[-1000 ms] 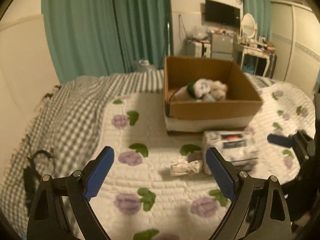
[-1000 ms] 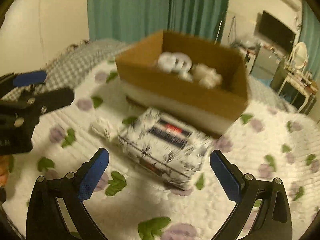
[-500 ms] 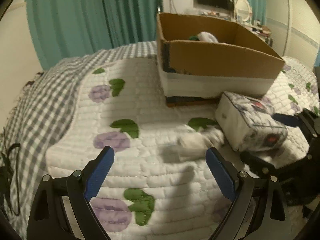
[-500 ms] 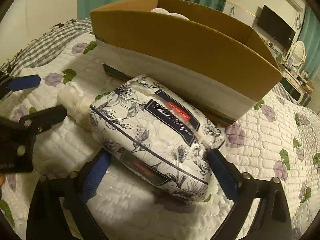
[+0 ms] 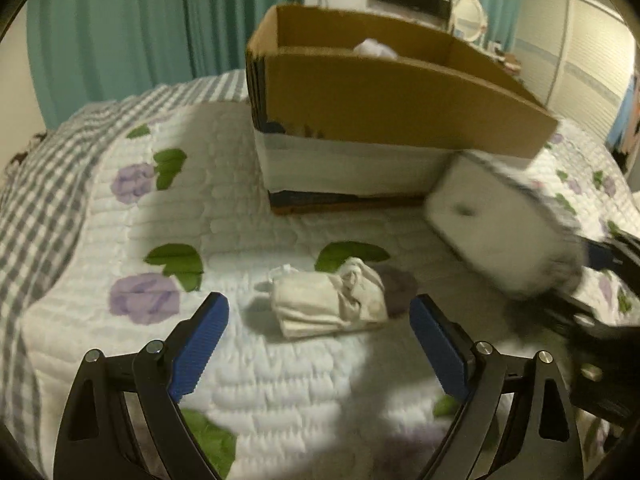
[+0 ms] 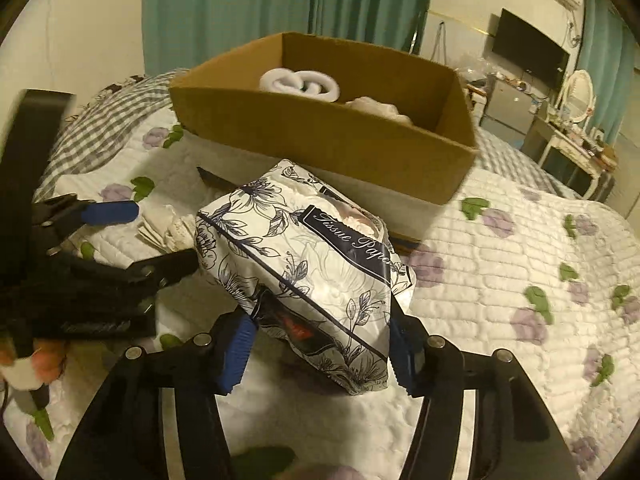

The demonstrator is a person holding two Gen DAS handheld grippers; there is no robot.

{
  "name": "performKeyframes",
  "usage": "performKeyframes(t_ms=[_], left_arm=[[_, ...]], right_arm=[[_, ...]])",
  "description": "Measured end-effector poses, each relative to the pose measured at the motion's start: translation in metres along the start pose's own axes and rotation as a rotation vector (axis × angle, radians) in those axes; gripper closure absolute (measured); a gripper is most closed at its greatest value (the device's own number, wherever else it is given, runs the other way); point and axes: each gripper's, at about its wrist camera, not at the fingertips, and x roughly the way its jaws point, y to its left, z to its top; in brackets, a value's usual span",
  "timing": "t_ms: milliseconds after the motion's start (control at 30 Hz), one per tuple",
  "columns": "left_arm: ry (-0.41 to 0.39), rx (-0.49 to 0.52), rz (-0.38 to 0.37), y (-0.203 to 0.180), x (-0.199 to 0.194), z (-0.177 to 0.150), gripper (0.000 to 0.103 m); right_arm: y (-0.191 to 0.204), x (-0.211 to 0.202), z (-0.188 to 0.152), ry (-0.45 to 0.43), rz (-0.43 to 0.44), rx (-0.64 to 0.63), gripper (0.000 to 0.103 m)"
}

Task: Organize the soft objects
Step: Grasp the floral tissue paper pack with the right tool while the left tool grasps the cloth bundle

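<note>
In the left wrist view the tissue pack (image 5: 496, 216) is motion-blurred, its print unreadable, while the cardboard box (image 5: 384, 92) wall hides all but a white scrap (image 5: 372, 46) of its contents.

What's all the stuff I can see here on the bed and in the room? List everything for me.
tissue paper pack: one, white with navy flowers, lifted in front of the box
rolled cloth: one, cream, on the quilt
cardboard box: one, brown, on the bed, holding white soft items
quilt: one, white with purple flowers
checked blanket: one, grey and white, at the bed's edge
curtains: teal, behind
television: one, black, on the wall
mirror: one, oval, white frame
left gripper: open, blue pads, before the cloth
right gripper: shut on the pack
</note>
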Motion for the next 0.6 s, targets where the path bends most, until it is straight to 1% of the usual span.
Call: performKeyframes(t_ms=[33,67,100,167,200,300,400,600], left_arm=[[0.002,-0.001,0.007,-0.001,0.004,0.001,0.011],[0.004,0.001,0.009,-0.003,0.008,0.002,0.019],[0.001,0.008,0.017,-0.005,0.01,0.003,0.032],[0.008,0.037,0.03,-0.011,0.013,0.001,0.042],[0.004,0.047,0.03,-0.012,0.013,0.0,0.045],[-0.014,0.061,0.032,-0.016,0.005,-0.004,0.046],[-0.025,0.046,-0.002,-0.016,-0.009,-0.008,0.047],[-0.06,0.036,-0.024,-0.026,-0.056,-0.023,0.047]], right_arm=[[0.0,-0.002,-0.001,-0.004,-0.014,-0.004,0.046],[-0.002,-0.005,-0.002,-0.006,-0.022,-0.005,0.046],[-0.004,-0.006,-0.002,-0.007,-0.026,-0.002,0.046],[-0.009,-0.01,-0.005,-0.009,-0.039,0.001,0.046],[-0.011,-0.011,-0.005,-0.009,-0.049,-0.002,0.046],[-0.012,-0.014,-0.005,-0.016,-0.061,-0.001,0.046],[-0.011,-0.021,-0.006,-0.028,-0.068,0.004,0.046],[-0.012,-0.052,-0.01,-0.08,-0.062,0.044,0.047]])
